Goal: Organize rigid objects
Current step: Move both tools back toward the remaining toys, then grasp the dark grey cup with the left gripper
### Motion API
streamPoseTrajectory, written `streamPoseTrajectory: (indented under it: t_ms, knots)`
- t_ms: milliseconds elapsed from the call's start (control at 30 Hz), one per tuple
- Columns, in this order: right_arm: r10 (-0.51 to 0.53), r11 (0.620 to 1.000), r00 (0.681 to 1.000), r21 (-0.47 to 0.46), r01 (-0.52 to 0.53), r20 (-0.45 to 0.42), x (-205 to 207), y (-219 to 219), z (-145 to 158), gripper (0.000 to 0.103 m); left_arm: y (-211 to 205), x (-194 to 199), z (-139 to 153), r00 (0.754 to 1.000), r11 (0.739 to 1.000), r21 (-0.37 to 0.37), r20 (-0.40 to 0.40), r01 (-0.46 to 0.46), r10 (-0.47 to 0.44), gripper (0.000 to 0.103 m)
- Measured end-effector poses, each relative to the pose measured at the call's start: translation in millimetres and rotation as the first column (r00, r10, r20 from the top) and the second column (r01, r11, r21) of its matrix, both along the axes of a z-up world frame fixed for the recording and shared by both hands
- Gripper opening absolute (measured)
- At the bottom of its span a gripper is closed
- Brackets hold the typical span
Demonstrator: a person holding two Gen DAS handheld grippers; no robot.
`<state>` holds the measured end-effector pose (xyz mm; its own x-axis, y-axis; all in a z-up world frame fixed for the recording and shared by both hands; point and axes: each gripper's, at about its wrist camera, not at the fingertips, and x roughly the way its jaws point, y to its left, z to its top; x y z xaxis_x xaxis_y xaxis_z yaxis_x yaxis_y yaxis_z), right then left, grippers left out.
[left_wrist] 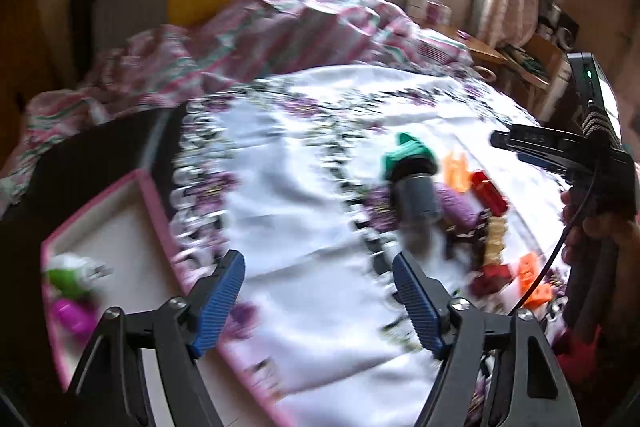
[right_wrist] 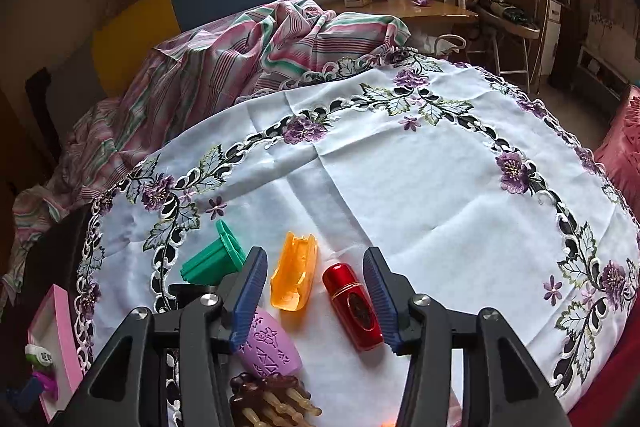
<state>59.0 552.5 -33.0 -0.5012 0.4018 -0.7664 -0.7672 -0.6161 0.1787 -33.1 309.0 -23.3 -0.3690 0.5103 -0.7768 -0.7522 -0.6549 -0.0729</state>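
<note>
White embroidered cloth (right_wrist: pixel 400 187) w/ purple flowers covers round bench. Pink-rimmed tray (left_wrist: pixel 154 211) at cloth's left edge. Near cloth's front: ridged green plastic piece (right_wrist: pixel 210 259), translucent orange shell (right_wrist: pixel 294 277), glossy red cylinder (right_wrist: pixel 352 307). Right tool (right_wrist: pixel 316 301) wide, straddling orange shell. Left tool (left_wrist: pixel 318 301) wide, empty.

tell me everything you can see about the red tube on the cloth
The red tube is a glossy, metallic-looking cylinder with rounded ends, a thin gold band near its middle and a dark oval emblem on its side. It lies flat on the white cloth, apart from the orange piece beside it. The open right gripper hangs over it, not touching.
</note>
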Motion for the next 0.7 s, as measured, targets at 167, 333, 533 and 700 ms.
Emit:
streamPoseTrajectory:
  t_ms: [167,333,533,700]
  knots:
    - [0.017,1.000,1.000,0.001,-0.017,-0.002,-5,-1,1,0.051,51,-9,-17,0.992,0.998,0.041,0.107,0.057,-0.061,0.075]
    - [0.022,1.000,1.000,-0.011,-0.022,-0.009,-5,0,1,0.051,90,-23,-37,0.977,0.998,0.039,0.203,0.053,-0.060,0.076]
    - [0.004,1.000,1.000,-0.029,-0.004,-0.016,-3,5,0,0.052,114,-29,-50,0.967,0.998,0.033,0.250,0.045,-0.052,0.076]
    - [-0.018,0.999,1.000,-0.043,0.017,-0.022,0,8,0,0.052,125,-36,-59,0.959,0.999,0.029,0.280,0.027,-0.034,0.075]
